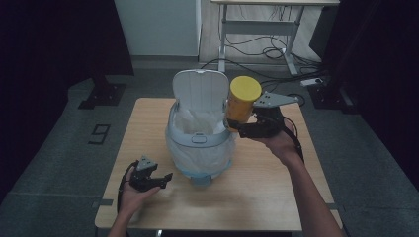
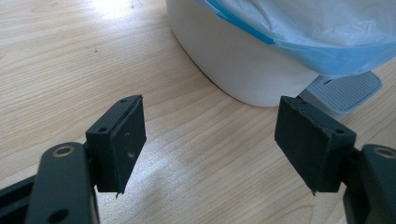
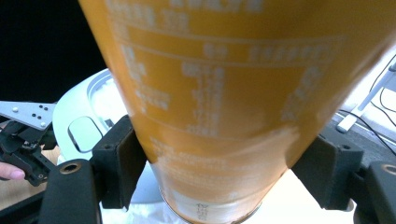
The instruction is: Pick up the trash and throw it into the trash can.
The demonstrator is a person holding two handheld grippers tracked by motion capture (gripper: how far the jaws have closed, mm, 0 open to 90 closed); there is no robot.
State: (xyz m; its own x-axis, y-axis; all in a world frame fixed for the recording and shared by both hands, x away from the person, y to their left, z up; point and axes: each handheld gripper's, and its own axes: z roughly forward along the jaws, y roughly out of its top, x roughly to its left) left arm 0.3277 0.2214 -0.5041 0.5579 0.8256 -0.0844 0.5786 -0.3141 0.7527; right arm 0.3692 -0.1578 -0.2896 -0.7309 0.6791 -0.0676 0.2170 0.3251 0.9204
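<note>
A white pedal bin point(image 1: 200, 143) with its lid point(image 1: 199, 91) raised and a clear bag liner stands mid-table. My right gripper point(image 1: 236, 123) is shut on an orange can with a yellow lid point(image 1: 243, 100), held upright above the bin's right rim. In the right gripper view the orange can point(image 3: 224, 102) sits between both pads point(image 3: 122, 161), with the bin's open mouth point(image 3: 100, 100) below. My left gripper point(image 1: 168, 177) rests low on the table at the bin's front left, open with nothing between its pads point(image 2: 123, 144). The bin's white wall point(image 2: 233, 65) is just ahead of it.
The bin's grey foot pedal point(image 2: 345, 91) pokes out at its front. The wooden table point(image 1: 257, 197) has bare room in front and to the right. A desk frame and cables point(image 1: 267, 44) stand on the floor behind.
</note>
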